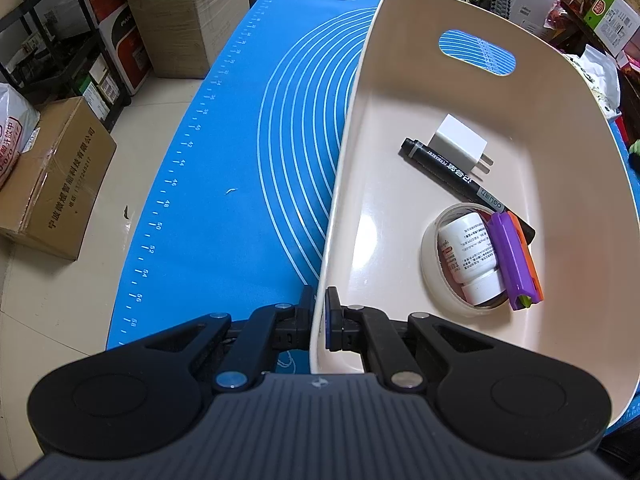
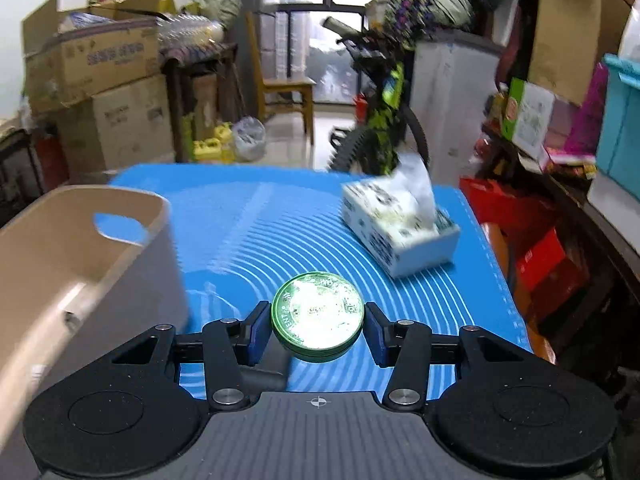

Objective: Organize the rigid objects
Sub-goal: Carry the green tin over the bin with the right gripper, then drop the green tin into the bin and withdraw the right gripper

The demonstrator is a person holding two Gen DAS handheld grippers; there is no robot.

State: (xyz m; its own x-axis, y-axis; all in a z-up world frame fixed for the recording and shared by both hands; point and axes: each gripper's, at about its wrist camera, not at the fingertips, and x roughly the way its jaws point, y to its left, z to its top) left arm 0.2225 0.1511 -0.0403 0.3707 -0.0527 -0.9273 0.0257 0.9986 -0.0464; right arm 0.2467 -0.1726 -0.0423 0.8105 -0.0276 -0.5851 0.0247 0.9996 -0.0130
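While the left gripper [image 1: 320, 312] clamps the beige basket's [image 1: 400, 60] near rim, the right gripper [image 2: 316, 328] grips a green tin [image 2: 317, 315] above the blue mat [image 2: 248, 216].
Sorting is mid-carry: next the tin must swing left over the basket wall, then be released among the marker [image 1: 460, 176], tape roll [image 1: 430, 264] and bottle [image 1: 472, 256].

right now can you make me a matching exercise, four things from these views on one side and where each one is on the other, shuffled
Things:
1. white plug adapter
2. small white bottle
3. green round tin
4. tissue box

Places:
A. between the right gripper's fingers
B. on the blue mat, outside the basket
C. on the beige basket floor, beside the black marker
D. lying inside the tape roll

Pairs: 1-C, 2-D, 3-A, 4-B
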